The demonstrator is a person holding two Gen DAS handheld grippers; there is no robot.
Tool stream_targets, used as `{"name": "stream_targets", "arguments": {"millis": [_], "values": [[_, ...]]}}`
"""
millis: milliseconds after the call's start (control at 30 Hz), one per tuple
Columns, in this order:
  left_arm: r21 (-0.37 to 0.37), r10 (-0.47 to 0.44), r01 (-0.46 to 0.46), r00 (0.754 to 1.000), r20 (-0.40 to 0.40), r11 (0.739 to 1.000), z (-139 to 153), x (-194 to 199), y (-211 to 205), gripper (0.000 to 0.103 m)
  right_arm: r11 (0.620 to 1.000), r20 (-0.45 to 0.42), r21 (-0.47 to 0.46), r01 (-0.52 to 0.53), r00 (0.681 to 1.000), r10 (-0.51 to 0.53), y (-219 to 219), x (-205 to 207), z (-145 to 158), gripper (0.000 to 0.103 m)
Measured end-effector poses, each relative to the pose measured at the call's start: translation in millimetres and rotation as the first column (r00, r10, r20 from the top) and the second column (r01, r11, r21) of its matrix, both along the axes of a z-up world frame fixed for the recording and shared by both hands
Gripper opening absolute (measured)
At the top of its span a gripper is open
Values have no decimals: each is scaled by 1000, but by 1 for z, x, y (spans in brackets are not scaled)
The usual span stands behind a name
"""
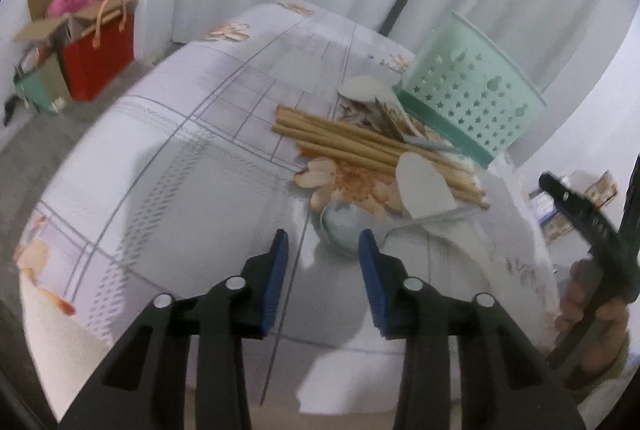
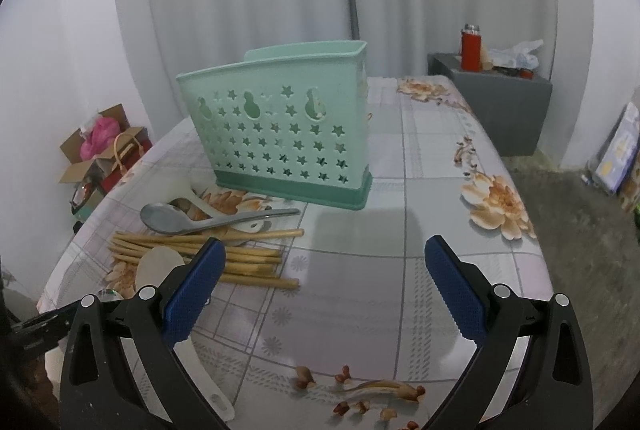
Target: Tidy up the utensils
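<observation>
A mint-green perforated utensil holder [image 2: 280, 125] stands upright on the floral tablecloth; it also shows in the left wrist view [image 1: 476, 89]. In front of it lie a bundle of bamboo chopsticks [image 2: 208, 256] [image 1: 360, 141], a metal spoon [image 2: 192, 220] [image 1: 340, 226] and white plastic spoons [image 1: 424, 189] [image 2: 158, 266]. My left gripper [image 1: 323, 250] is open and empty, just short of the metal spoon's bowl. My right gripper [image 2: 324, 270] is wide open and empty above bare cloth, right of the chopsticks. The right gripper's body shows in the left wrist view at far right.
The table [image 2: 420, 169] has a rounded edge on all sides. A red bag and cardboard boxes [image 1: 92, 45] sit on the floor to the left. A grey cabinet [image 2: 496, 101] with a red flask [image 2: 471, 47] stands behind right.
</observation>
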State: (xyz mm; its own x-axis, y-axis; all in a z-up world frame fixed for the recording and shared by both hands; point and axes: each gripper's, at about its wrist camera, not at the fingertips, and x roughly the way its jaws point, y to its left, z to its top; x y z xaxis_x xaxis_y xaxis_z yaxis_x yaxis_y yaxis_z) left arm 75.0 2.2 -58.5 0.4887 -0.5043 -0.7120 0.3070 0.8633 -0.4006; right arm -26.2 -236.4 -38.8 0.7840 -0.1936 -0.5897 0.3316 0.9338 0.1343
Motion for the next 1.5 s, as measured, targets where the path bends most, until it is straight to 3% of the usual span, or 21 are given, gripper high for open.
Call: {"name": "stream_targets", "arguments": {"millis": [167, 367, 500, 700, 833, 900, 1067, 1167, 1233, 1300, 1500], "values": [[-51, -16, 14, 999, -44, 999, -7, 15, -2, 19, 1000, -8, -3, -5, 1000, 5, 2, 3, -1, 95], [45, -56, 56, 998, 0, 997, -2, 13, -16, 18, 1000, -17, -4, -8, 1000, 8, 5, 7, -2, 95], [107, -49, 47, 999, 20, 993, 0, 12, -18, 8, 1000, -15, -14, -22, 1000, 22, 11, 9, 1, 95], [53, -58, 57, 998, 5, 997, -1, 8, -4, 5, 992, -16, -9, -130, 991, 130, 23, 17, 12, 95], [56, -43, 42, 999, 19, 998, 1, 3, 12, 4, 950, -58, 87, -301, 950, 306, 30, 36, 10, 95], [54, -32, 30, 999, 26, 998, 1, 1, 21, 4, 911, -115, 172, -375, 911, 396, 33, 53, 0, 89], [52, -17, 14, 998, 54, 999, 3, -4, 37, 3, 857, -196, 340, -387, 862, 467, 25, 84, -21, 69], [42, -12, 9, 998, 61, 999, 3, -4, 41, 3, 815, -225, 421, -399, 824, 519, 26, 98, -34, 63], [34, -12, 9, 997, 73, 999, 4, -4, 42, 3, 813, -229, 405, -419, 814, 534, 30, 102, -33, 60], [32, -11, 9, 996, 85, 999, 5, -5, 44, 3, 801, -241, 409, -436, 796, 556, 35, 106, -32, 50], [21, -4, 2, 996, 90, 1000, 2, -4, 48, 3, 786, -241, 376, -491, 768, 594, 51, 117, -23, 44]]}}
